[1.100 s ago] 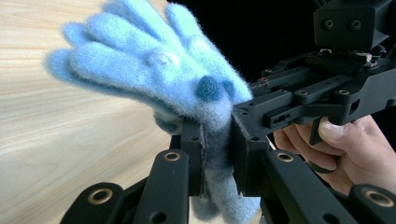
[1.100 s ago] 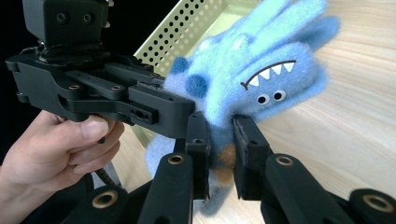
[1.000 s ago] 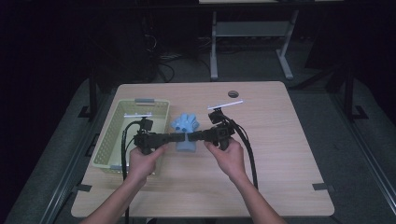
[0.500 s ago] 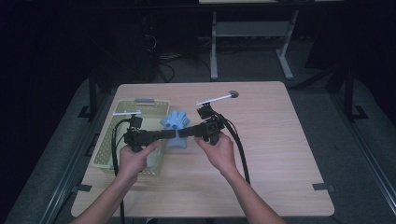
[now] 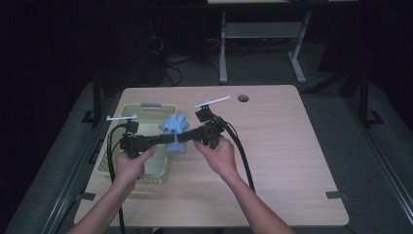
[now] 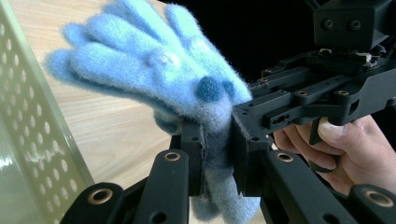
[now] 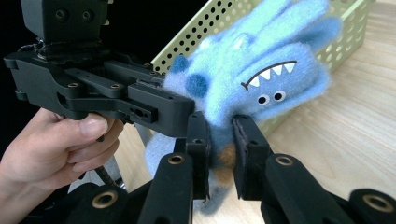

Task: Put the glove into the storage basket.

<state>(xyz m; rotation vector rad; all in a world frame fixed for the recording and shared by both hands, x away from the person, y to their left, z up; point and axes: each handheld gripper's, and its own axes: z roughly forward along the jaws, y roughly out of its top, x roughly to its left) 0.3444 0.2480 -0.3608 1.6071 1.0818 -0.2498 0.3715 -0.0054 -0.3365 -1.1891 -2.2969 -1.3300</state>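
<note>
Between the two grippers, above the table (image 5: 292, 161) just beside the basket (image 5: 114, 163), hangs a fuzzy blue glove (image 5: 175, 131). Left gripper (image 6: 219, 154) and right gripper (image 7: 219, 154) both pinch its cuff. It looks light, soft and floppy, so the cuff's doubled fabric seems the surest hold.

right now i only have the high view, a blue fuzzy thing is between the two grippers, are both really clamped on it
Observer: Yes. The left gripper pinches the cuff of the blue glove.
Operator: and the right one
Observer: The right gripper is also shut on the cuff, from the opposite side.
Operator: plain glove?
Observer: No, it has a monster face, zigzag teeth and two small eyes.
Operator: where's the basket
Observer: The green perforated basket is just behind the glove.
</note>
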